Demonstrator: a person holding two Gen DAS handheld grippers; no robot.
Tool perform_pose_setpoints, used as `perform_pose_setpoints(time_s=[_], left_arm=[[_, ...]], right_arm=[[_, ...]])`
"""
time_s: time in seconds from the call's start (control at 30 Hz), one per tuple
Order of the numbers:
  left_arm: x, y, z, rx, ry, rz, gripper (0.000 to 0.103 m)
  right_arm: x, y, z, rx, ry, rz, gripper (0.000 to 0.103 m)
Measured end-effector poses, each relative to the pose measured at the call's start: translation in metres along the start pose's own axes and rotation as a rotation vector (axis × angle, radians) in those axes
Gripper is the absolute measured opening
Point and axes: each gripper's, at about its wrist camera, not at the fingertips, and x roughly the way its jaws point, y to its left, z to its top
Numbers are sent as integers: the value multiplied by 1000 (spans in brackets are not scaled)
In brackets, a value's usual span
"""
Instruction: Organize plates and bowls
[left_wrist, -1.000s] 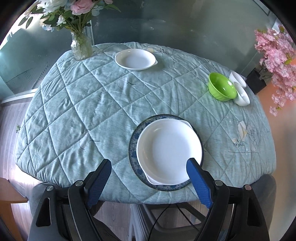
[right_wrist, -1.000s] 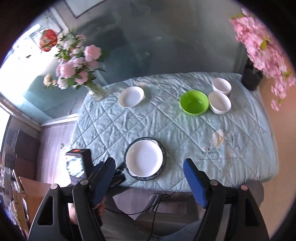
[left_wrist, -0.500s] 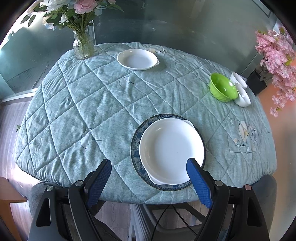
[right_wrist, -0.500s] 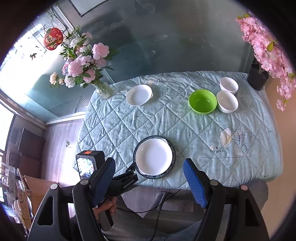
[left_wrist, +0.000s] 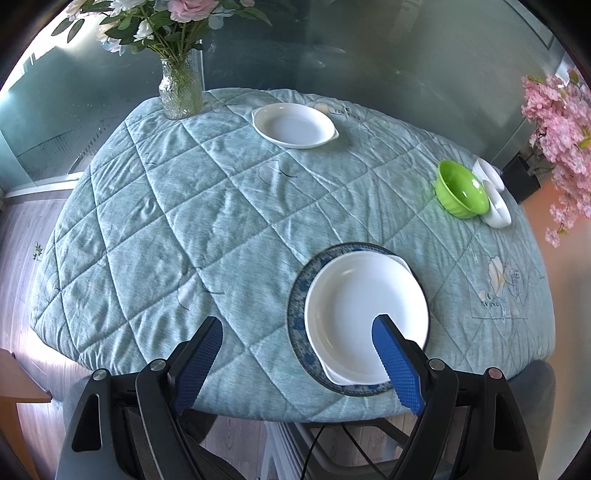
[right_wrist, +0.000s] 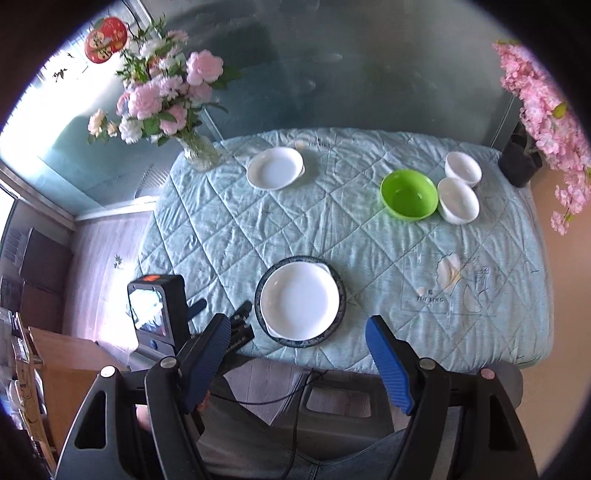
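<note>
A white dish (left_wrist: 364, 314) sits on a blue-rimmed plate (left_wrist: 297, 317) at the table's near edge; both also show in the right wrist view, the dish (right_wrist: 299, 301) and the plate (right_wrist: 341, 291). A second white dish (left_wrist: 293, 125) (right_wrist: 275, 168) lies at the far side. A green bowl (left_wrist: 461, 192) (right_wrist: 408, 194) and two white bowls (left_wrist: 496, 206) (right_wrist: 458, 199) stand at the right. My left gripper (left_wrist: 299, 328) is open, low over the near edge just left of the stacked dish. My right gripper (right_wrist: 295, 328) is open and empty, high above the table's front.
A glass vase of flowers (left_wrist: 181, 90) (right_wrist: 197, 149) stands at the far left corner. A black pot with pink blossoms (right_wrist: 519, 160) stands beyond the right end. The left gripper's body with its camera (right_wrist: 159, 310) shows at the front left in the right wrist view.
My left gripper has moved forward and left over the table's near edge. My right gripper has shifted, so the table sits further right in its view. Both stay open.
</note>
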Motion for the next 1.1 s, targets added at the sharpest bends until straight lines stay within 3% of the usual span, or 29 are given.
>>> perform_pose_setpoints(time_s=[0.23,0.33,0.43,0.6,0.77,0.9,1.0,1.1], left_arm=[[9,17,18,-16,-10,7,83],[14,26,33,-25,-18,6,83],[23,36,56,-22,-16,0,83],[39,49,98,-4,-10,-27,83],[62,56,148,11,24,-77,83],[87,57,192,25,52,-125,83],[110,60,224,25,72,-144,83],[136,69,250,-25,104,-173,82]], right_arm=[[17,7,5,-28,25,20,75],[49,4,7,-32,82,26,75],[86,-7,9,-25,136,-40,75],[136,-18,25,-168,152,-178,75],[141,-37,60,-126,147,-69,75],[146,-44,106,-138,43,6,79],[174,-43,135,-193,30,-10,81],[212,-43,163,-173,80,25,81]])
